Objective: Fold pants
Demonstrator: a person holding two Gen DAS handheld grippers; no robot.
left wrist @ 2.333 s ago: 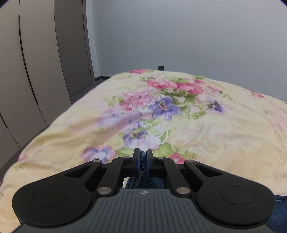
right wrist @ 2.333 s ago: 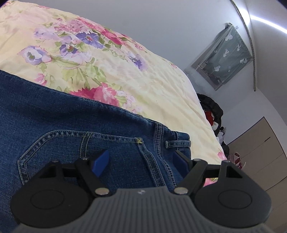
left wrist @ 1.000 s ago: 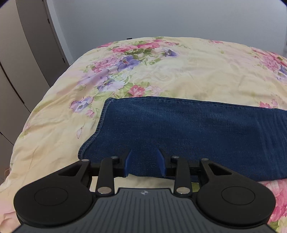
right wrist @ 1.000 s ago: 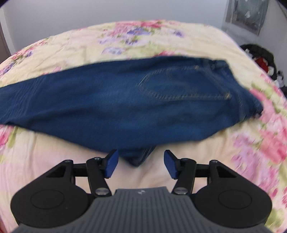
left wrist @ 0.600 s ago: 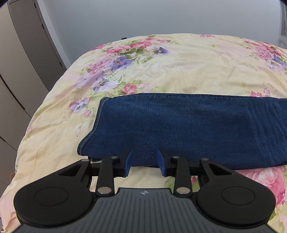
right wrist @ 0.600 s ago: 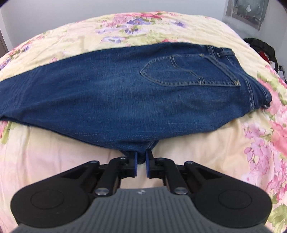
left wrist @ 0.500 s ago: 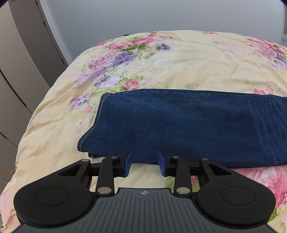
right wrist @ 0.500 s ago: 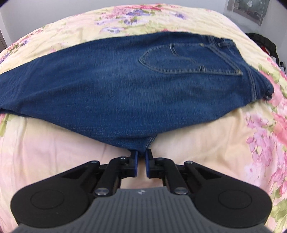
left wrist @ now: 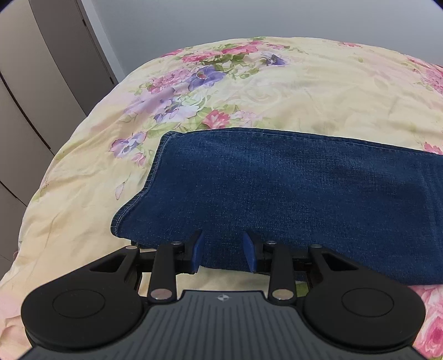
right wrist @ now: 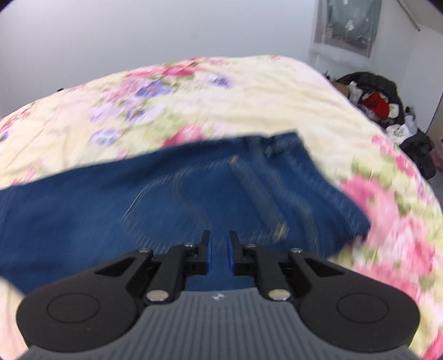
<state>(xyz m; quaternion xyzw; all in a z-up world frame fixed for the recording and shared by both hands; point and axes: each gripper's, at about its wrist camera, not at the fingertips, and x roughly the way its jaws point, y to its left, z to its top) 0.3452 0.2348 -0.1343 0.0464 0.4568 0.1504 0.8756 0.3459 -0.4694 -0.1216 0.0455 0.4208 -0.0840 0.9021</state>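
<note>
Dark blue jeans (left wrist: 290,191) lie flat across the floral bedspread (left wrist: 249,91), folded lengthwise. The left wrist view shows the leg hems at the left. My left gripper (left wrist: 223,250) is open, its blue pads over the near edge of the leg; the cloth is not pinched. The right wrist view is blurred and shows the seat with a back pocket and the waistband (right wrist: 279,155). My right gripper (right wrist: 219,246) is over the seat of the jeans (right wrist: 138,193), its pads a narrow gap apart with denim showing between them; I cannot tell whether it grips cloth.
A wardrobe with grey-brown doors (left wrist: 33,91) stands left of the bed. A pile of dark and red clothes (right wrist: 379,102) lies on the floor beyond the bed's right side. A grey hanging (right wrist: 349,25) is on the far wall.
My left gripper let go of the leg, opened and pulled back. My right gripper closed at the crotch edge, then moved fast forward over the seat, blurring the view.
</note>
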